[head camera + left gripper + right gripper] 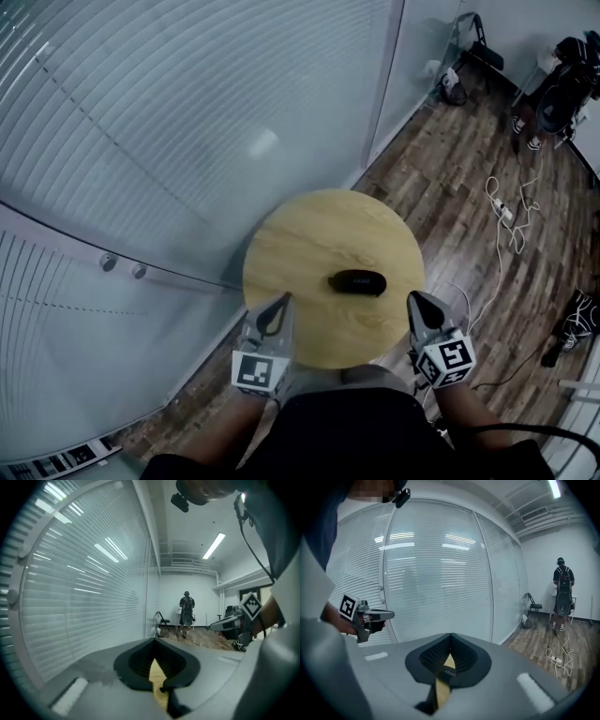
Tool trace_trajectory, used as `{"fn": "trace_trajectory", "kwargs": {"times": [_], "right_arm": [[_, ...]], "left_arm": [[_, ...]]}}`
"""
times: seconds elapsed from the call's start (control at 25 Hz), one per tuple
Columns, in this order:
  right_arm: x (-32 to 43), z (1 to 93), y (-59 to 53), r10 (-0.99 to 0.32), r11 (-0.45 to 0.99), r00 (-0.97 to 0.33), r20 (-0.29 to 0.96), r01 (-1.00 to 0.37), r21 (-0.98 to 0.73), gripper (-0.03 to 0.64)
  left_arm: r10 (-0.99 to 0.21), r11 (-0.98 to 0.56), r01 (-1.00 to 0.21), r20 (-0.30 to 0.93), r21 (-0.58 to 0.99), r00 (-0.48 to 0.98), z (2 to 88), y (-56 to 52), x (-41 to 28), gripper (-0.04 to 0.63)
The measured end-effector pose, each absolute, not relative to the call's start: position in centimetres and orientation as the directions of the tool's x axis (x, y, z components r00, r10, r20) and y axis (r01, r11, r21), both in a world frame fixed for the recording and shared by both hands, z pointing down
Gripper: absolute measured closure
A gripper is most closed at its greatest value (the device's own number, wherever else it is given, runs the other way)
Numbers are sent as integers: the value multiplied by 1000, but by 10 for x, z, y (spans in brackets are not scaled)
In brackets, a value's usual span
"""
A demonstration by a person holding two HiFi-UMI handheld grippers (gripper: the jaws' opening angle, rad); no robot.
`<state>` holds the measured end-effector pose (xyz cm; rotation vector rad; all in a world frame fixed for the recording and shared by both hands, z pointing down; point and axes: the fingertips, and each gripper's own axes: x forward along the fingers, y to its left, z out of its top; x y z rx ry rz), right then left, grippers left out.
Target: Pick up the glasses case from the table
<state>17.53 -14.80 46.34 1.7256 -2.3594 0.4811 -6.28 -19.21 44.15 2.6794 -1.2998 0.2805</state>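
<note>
A black oval glasses case (357, 281) lies on a round light-wood table (309, 234), a little right of its centre. My left gripper (280, 300) hovers over the table's near-left edge, short of the case and to its left. My right gripper (414, 298) is at the near-right edge, just right of the case. Both point forward with their jaws together and nothing between them. In the left gripper view the left gripper (154, 641) shows only a thin slit of tabletop; the right gripper (450, 636) looks the same. The case is hidden in both gripper views.
A glass wall with blinds (169, 141) runs along the table's left and far side. Right of the table on the wooden floor lie white cables and a power strip (506, 214). A folding chair (480, 47) and a standing person (553, 89) are at the far right.
</note>
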Motion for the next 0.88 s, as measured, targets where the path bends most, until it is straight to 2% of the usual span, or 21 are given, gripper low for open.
{"fn": "trace_trajectory", "kwargs": {"times": [0.2, 0.44, 0.68, 0.72, 0.8, 0.88], "right_arm": [[153, 451, -173, -904, 249, -305, 299, -945, -210, 609], [144, 456, -189, -879, 328, -372, 299, -926, -187, 609], [143, 476, -211, -829, 399, -446, 338, -894, -202, 606], [137, 479, -213, -812, 431, -478, 336, -878, -208, 597], [127, 479, -220, -787, 485, -531, 316, -847, -215, 540], [125, 485, -225, -774, 512, -555, 306, -832, -214, 538]], "left_arm": [[-724, -658, -751, 231, 52, 650, 446, -214, -61, 592], [-718, -652, -749, 219, 119, 660, 444, -224, -47, 592], [-738, -649, -754, 155, 104, 657, 425, -230, -13, 591], [-748, -634, -765, 163, 111, 643, 426, -232, -15, 591], [-763, -610, -784, 181, 117, 620, 431, -237, -21, 592], [-769, -594, -796, 207, 118, 605, 441, -239, -22, 591]]}}
